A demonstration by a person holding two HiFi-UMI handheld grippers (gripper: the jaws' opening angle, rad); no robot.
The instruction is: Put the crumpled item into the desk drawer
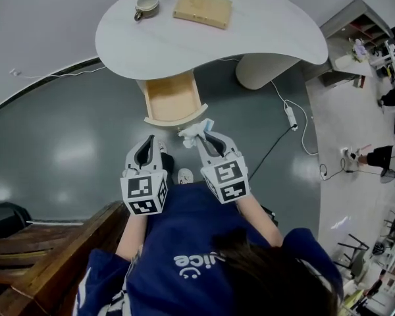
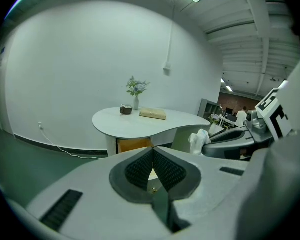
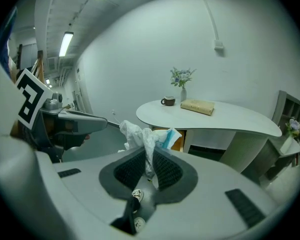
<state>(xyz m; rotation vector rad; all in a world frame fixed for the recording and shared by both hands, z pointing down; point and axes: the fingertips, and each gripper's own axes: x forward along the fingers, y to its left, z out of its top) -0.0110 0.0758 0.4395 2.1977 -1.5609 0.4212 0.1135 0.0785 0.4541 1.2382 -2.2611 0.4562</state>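
The crumpled item [image 1: 196,131] is a white wad with a blue patch, pinched in my right gripper [image 1: 207,139], which is shut on it. It hangs in the air just in front of the open wooden drawer [image 1: 168,100] under the white curved desk [image 1: 184,48]. In the right gripper view the crumpled item [image 3: 144,136] sticks up from between the pads, with the drawer [image 3: 178,141] beyond it. My left gripper [image 1: 147,145] hovers beside it on the left, shut and empty. In the left gripper view its pads [image 2: 140,169] meet, and the drawer [image 2: 134,145] lies ahead.
On the desk sit a cup [image 1: 146,6], a tan book [image 1: 202,10] and a vase of flowers [image 3: 182,86]. A cable with a power strip [image 1: 291,116] runs across the floor at the right. Wooden furniture [image 1: 39,255] stands at the lower left.
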